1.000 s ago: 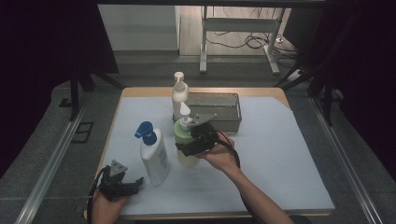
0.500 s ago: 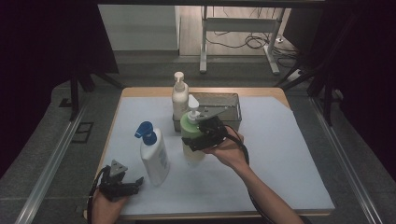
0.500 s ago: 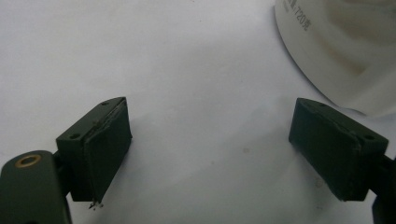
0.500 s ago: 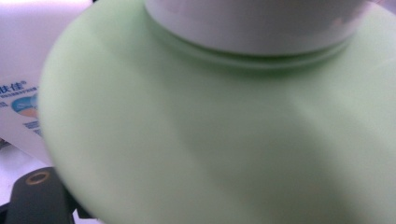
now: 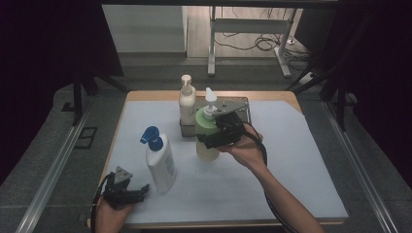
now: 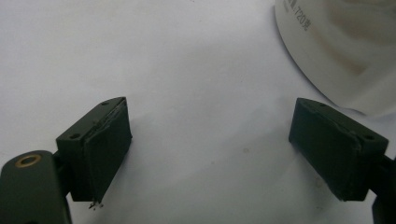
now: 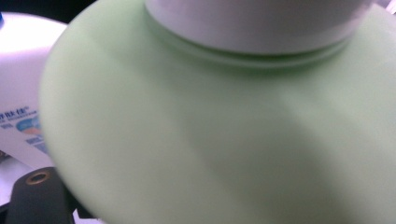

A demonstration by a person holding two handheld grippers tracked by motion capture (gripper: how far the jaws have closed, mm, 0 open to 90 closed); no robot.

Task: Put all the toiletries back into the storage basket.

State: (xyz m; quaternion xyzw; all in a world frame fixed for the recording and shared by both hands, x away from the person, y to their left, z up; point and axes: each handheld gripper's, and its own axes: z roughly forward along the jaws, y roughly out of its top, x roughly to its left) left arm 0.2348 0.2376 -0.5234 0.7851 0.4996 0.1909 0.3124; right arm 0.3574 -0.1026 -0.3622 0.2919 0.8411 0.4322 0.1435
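A pale green pump bottle (image 5: 206, 132) with a white pump head is held just in front of the grey metal box (image 5: 239, 105), and my right gripper (image 5: 221, 135) is shut on its body from the right. It looks lifted a little off the cloth. In the right gripper view the green bottle's shoulder (image 7: 210, 130) is pressed close to the camera and hides the jaws. My left gripper (image 5: 135, 191) rests open at the near left corner, beside a white bottle with a blue pump (image 5: 160, 162). Its jaws (image 6: 233, 126) are wide apart over bare cloth, and the white bottle's base (image 6: 336, 51) lies beyond the right jaw.
A cream pump bottle (image 5: 187, 99) stands at the left end of the grey box. A white cloth (image 5: 291, 160) covers the wooden table, with open room on its right half. The white bottle's label (image 7: 21, 116) shows behind the green one.
My right gripper has carried the green bottle up, right and farther away, closer to the grey box. The left gripper and the white bottle have stayed put.
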